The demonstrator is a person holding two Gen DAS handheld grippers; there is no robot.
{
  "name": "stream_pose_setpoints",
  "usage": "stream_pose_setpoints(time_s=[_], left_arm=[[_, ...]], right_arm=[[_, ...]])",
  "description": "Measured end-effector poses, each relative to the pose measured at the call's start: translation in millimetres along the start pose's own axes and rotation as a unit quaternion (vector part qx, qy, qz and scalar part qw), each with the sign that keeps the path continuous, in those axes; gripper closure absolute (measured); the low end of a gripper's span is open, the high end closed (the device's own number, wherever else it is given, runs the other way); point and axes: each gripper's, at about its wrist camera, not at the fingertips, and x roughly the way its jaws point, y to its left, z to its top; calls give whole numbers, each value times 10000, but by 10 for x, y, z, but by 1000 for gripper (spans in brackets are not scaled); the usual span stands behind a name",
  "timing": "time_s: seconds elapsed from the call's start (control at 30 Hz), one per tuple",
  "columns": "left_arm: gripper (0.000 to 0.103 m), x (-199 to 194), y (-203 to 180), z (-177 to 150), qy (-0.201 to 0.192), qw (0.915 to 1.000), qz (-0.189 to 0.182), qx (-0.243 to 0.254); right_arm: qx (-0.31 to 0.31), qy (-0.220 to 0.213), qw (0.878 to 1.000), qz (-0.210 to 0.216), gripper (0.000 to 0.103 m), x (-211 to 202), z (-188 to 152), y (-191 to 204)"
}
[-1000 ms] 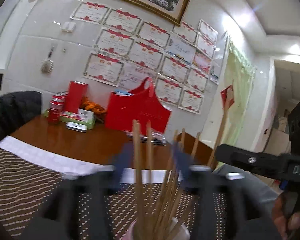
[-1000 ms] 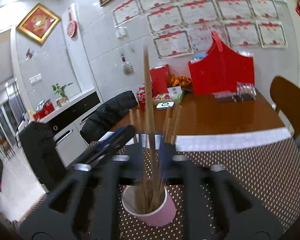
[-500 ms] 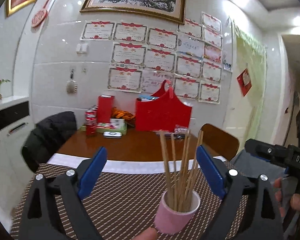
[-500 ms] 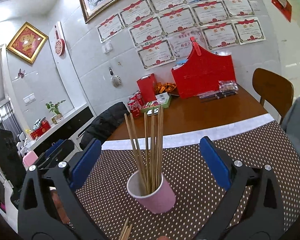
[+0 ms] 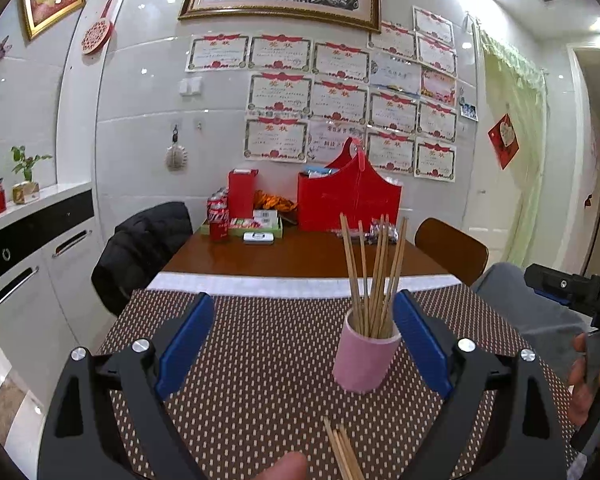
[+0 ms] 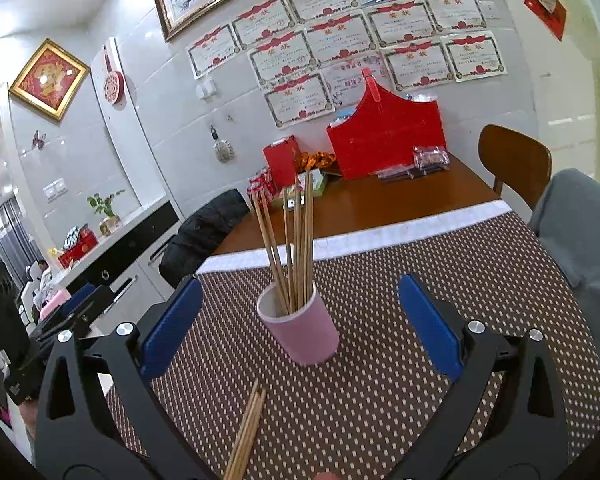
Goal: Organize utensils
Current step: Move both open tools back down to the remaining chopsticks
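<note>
A pink cup (image 5: 365, 356) stands on the brown dotted placemat (image 5: 260, 360) and holds several upright wooden chopsticks (image 5: 374, 272). It shows in the right wrist view too (image 6: 302, 330), with its chopsticks (image 6: 294, 240). A few loose chopsticks lie on the mat in front of the cup (image 5: 342, 452) (image 6: 246, 436). My left gripper (image 5: 304, 336) is open and empty, a little back from the cup. My right gripper (image 6: 300, 324) is open and empty, with the cup between its blue pads but apart from them.
A red gift bag (image 5: 348, 200), red box, cola cans (image 5: 219, 222) and a tray sit at the table's far end. A black jacket hangs on the left chair (image 5: 144, 248). A wooden chair (image 5: 452, 250) stands at the right. White cabinets (image 5: 24, 264) line the left.
Both grippers have opened and pulled back and up from the cup. The chopstick my right gripper held upright over the cup now stands in it. The loose chopsticks have come into view.
</note>
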Motion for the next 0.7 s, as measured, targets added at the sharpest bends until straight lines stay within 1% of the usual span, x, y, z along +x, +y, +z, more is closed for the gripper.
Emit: stream_pose_setpoints(time_s=[0.1, 0.2, 0.27, 0.4, 0.53, 0.63, 0.7], left_arm=[[14, -54, -10, -109, 221, 9997, 68, 50], [14, -116, -9, -221, 322, 9994, 105, 70], [14, -125, -12, -299, 470, 9988, 111, 60], [14, -85, -17, -500, 887, 9959, 117, 93], [14, -33, -10, -806, 1316, 9912, 102, 78], [14, 44, -27, -1049, 1709, 9852, 110, 86], [14, 124, -77, -1213, 2022, 9791, 81, 184]], right_arm=[[8, 94, 10000, -23, 6, -87, -106, 3], [-16, 170, 9999, -24, 6, -155, -192, 21], [-47, 203, 9998, -41, 6, -194, -253, 41], [-138, 378, 9992, -55, 6, -231, -412, 89], [-140, 633, 9979, -66, 6, -166, -603, 100], [-51, 873, 9961, -87, 6, -89, -776, 53], [21, 1020, 9947, -108, 6, -37, -883, 19]])
